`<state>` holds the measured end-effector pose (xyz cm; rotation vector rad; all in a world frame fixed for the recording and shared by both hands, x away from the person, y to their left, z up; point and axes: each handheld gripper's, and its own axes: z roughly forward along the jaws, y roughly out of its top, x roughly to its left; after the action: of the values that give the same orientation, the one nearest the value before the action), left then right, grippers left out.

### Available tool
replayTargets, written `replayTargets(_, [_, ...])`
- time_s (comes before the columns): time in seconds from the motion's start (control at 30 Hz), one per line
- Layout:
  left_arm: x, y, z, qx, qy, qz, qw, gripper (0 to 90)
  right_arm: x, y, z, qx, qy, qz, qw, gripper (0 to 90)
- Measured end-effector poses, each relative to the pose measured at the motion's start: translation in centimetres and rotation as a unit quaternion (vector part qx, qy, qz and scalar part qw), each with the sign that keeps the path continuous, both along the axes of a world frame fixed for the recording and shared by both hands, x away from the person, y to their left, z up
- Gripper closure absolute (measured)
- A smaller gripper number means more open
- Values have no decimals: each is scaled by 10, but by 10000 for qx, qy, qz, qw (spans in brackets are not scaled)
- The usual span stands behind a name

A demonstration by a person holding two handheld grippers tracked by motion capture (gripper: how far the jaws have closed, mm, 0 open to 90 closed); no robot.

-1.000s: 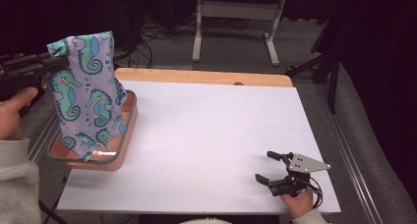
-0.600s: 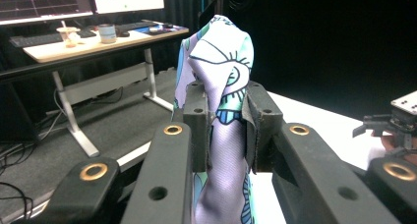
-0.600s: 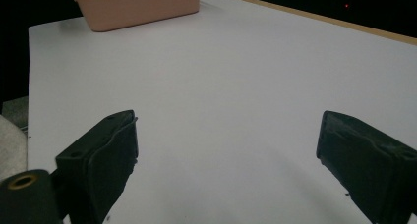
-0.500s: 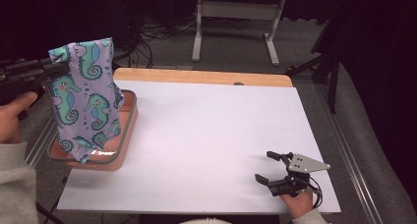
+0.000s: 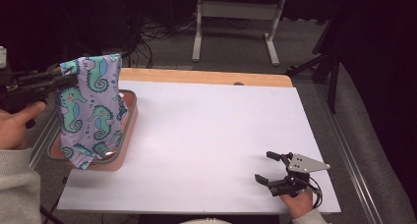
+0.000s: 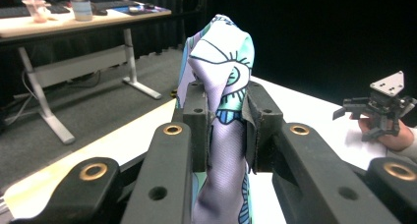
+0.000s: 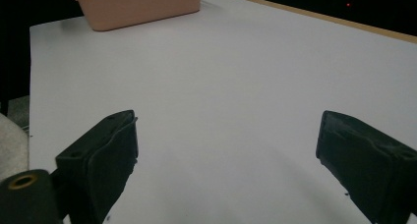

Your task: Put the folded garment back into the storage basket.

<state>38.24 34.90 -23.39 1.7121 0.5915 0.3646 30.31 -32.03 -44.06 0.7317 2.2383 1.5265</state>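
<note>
Seahorse-print cloth (image 5: 91, 106) hangs pinched in the left gripper (image 6: 227, 118) above the tray (image 5: 129, 130) at the table's left edge; next it needs carrying clear. The right gripper (image 5: 269, 167) rests wide open.

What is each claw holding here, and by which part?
The left claw is shut on the seahorse-print cloth, pinching a bunched fold near its top edge. The right claw is open and holds nothing.

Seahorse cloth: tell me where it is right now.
In the high view the seahorse cloth hangs at the table's left side, pinched by the left gripper, its lower end reaching into the pink tray.
</note>
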Motion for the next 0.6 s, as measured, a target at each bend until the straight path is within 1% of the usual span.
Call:
replayTargets(0.2, [2,0,-7,41,91,-66,9999,749,1,1,-1,9,25,12,10000,90])
replayTargets(0.27, [3,0,-9,104,123,-97,9998,749,1,0,-1,6,25,7,10000,90])
replayTargets(0.5, [7,-1,-16,114,220,-188,9995,747,1,0,-1,5,28,3,10000,90])
replayTargets(0.6, [9,-3,-20,197,285,-230,9991,747,1,0,-1,11,35,9,10000,90])
